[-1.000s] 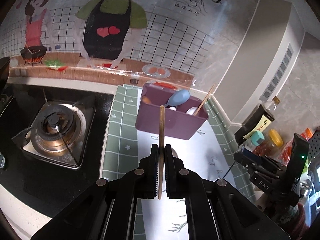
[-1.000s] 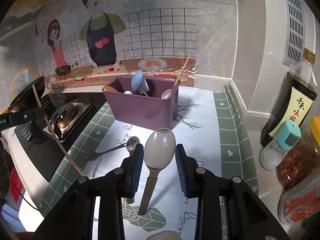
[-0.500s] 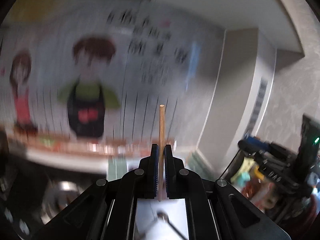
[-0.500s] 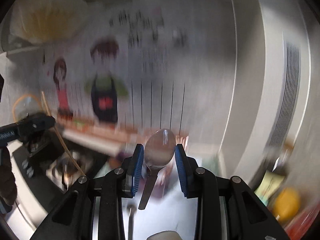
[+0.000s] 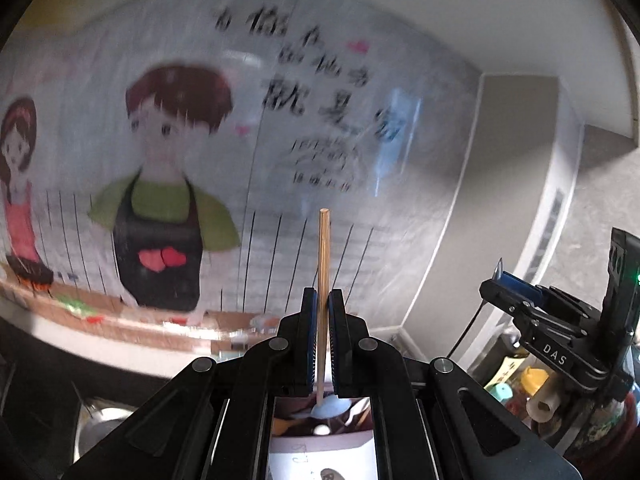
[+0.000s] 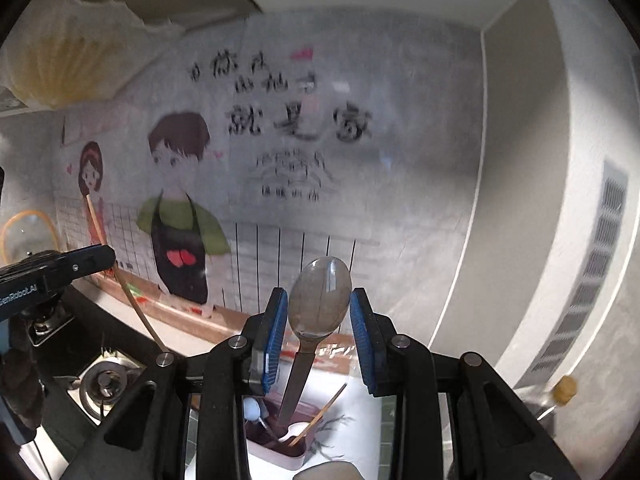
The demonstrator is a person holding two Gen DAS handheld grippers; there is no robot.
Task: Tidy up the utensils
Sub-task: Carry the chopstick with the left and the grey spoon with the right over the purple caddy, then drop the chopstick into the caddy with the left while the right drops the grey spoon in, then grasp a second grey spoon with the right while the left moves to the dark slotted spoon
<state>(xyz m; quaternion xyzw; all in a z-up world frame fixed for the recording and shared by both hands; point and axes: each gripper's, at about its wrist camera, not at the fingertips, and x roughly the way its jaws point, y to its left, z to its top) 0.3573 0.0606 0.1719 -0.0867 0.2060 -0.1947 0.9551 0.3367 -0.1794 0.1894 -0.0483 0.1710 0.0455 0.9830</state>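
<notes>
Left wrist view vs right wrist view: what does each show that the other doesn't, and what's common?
Left wrist only: the right gripper from the side, with bottles below it. Right wrist only: the metal spoon between its pads, a gas burner, and the left gripper from the side. Both: the chopstick clamped in the left gripper, the purple utensil box low in frame, and the cartoon wall mural.

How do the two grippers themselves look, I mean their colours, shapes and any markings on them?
Both are black, with angular linkage arms joined by round silver bolts. The jaws carry ribbed blue pads. Seen from the left wrist view, the right gripper bears white letters "DAS" and a small green light. Seen from the right wrist view, the left gripper bears white letters that seem to read "GenRobot.AI". No cables or sleeves are clear.
</notes>
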